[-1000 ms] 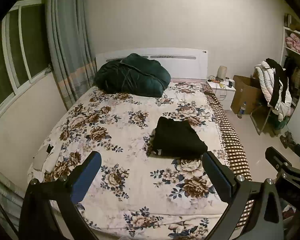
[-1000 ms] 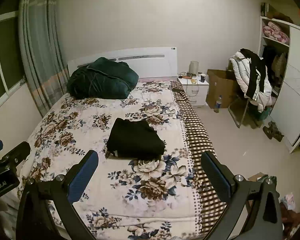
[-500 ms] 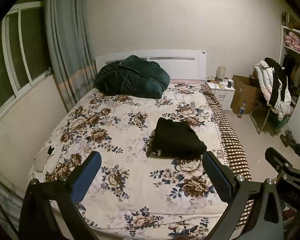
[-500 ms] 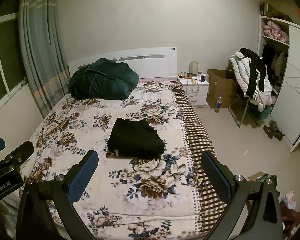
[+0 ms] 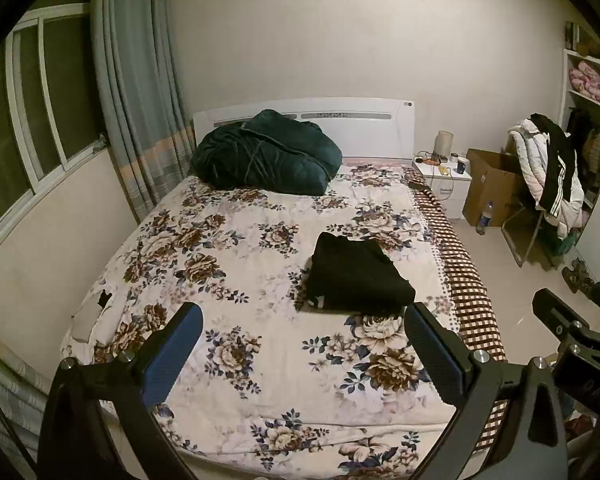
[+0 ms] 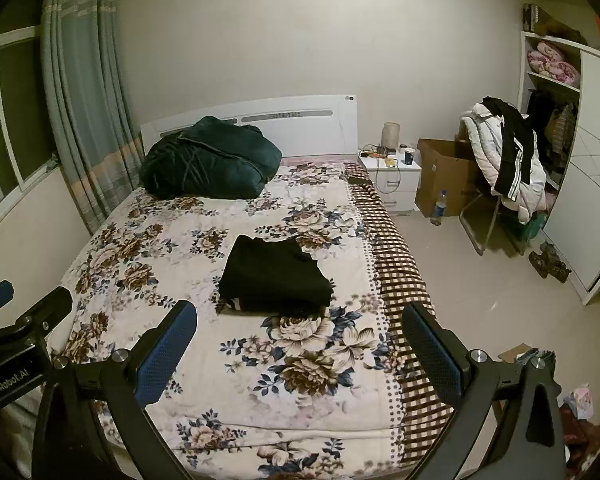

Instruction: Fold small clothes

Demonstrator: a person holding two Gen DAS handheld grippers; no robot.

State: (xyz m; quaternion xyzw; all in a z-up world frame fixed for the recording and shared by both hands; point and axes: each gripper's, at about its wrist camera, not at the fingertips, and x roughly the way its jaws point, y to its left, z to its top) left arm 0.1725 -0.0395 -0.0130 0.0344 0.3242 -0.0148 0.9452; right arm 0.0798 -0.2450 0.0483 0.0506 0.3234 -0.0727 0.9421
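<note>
A black garment lies folded in a neat rectangle on the floral bedspread, right of the bed's middle; it also shows in the right wrist view. My left gripper is open and empty, held above the foot of the bed, short of the garment. My right gripper is open and empty, also back from the garment. The right gripper's body shows at the right edge of the left wrist view; the left gripper's body shows at the left edge of the right wrist view.
A dark green quilt bundle sits at the headboard. A white nightstand, a cardboard box, a chair piled with clothes and a wardrobe stand to the right. Window and curtain are on the left.
Both grippers have drawn back and risen slightly from the bed; the garment looks a little farther away. Both stay open. The garment has not moved.
</note>
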